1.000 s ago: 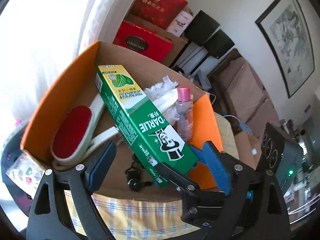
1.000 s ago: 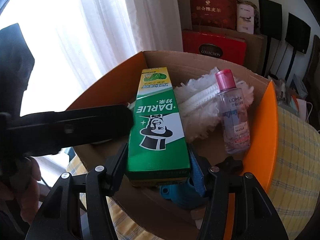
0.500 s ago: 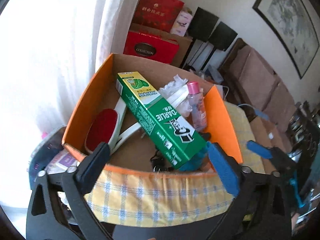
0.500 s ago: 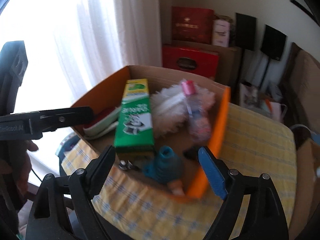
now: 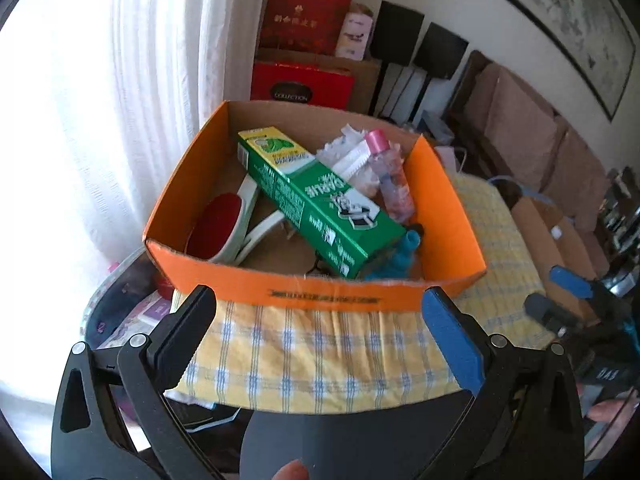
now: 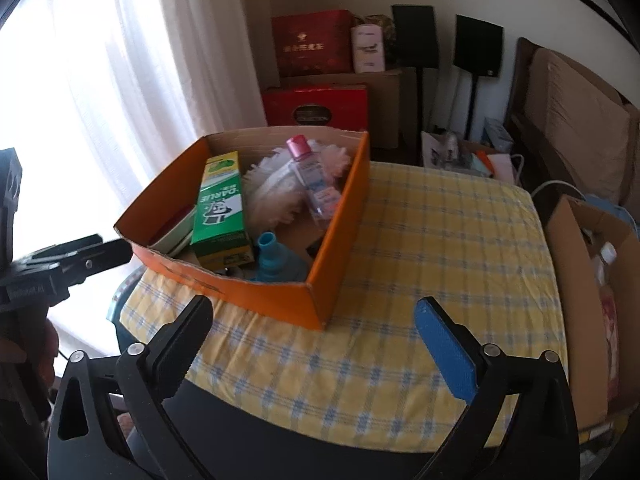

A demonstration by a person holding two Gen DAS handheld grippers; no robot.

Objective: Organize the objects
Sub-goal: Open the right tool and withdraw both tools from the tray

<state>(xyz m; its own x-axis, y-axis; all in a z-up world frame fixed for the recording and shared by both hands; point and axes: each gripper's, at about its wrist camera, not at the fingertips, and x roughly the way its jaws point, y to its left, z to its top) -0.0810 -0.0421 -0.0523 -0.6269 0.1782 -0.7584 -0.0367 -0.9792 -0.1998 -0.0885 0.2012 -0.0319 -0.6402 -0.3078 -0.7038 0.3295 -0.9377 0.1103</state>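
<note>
Orange box (image 5: 324, 292) on checked cloth (image 6: 440, 240); inside, green carton (image 5: 320, 204) lies slanted over red brush (image 5: 218, 226), beside pink-capped bottle (image 5: 390, 176) and white duster (image 6: 272, 188). Left gripper (image 5: 320, 312) wide apart, empty, near box front. Right gripper (image 6: 312, 316) jaws opening, nothing between, over cloth.

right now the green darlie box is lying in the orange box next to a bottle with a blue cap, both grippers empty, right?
One detail is off: the bottle has a pink cap, not blue, as the right wrist view shows. The rest holds: the green Darlie box lies in the orange box, and the left gripper and right gripper are both empty.
</note>
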